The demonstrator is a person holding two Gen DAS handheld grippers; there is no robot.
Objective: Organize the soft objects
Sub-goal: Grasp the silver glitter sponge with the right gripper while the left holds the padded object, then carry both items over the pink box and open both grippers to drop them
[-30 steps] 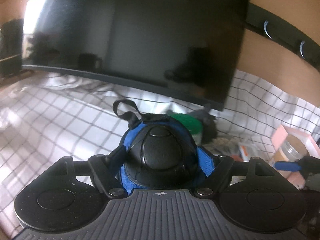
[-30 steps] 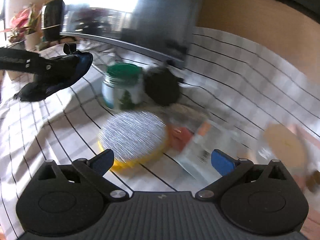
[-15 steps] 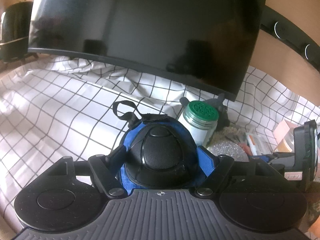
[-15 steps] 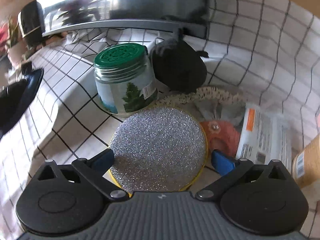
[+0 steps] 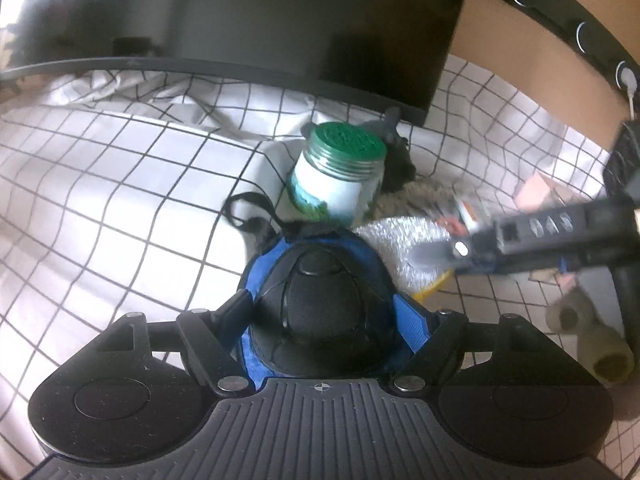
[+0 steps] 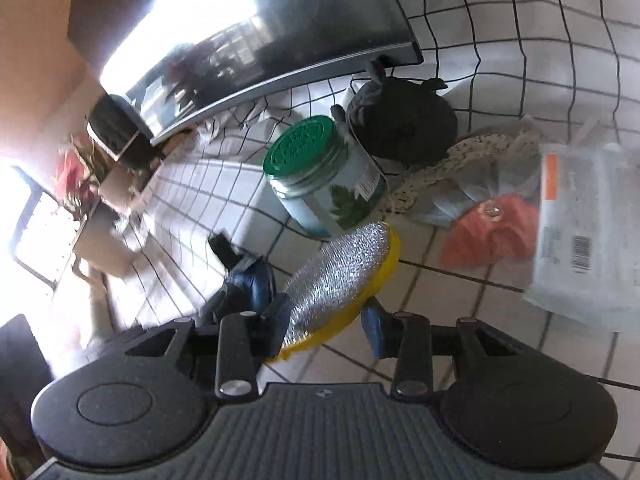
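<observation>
Right gripper point(image 6: 326, 320): jaws stood wide apart a second ago; they have now closed on the rim of the silver scouring pad point(image 6: 340, 276), which is tilted up between them instead of lying flat ahead.
Left view: the right gripper point(image 5: 440, 256) has come in from the right, just beyond and right of the left jaws, its tips on the silver scouring pad point(image 5: 400, 240).
Green-lidded jar point(image 5: 340, 172): now farther ahead of the left jaws, more to the centre.
</observation>
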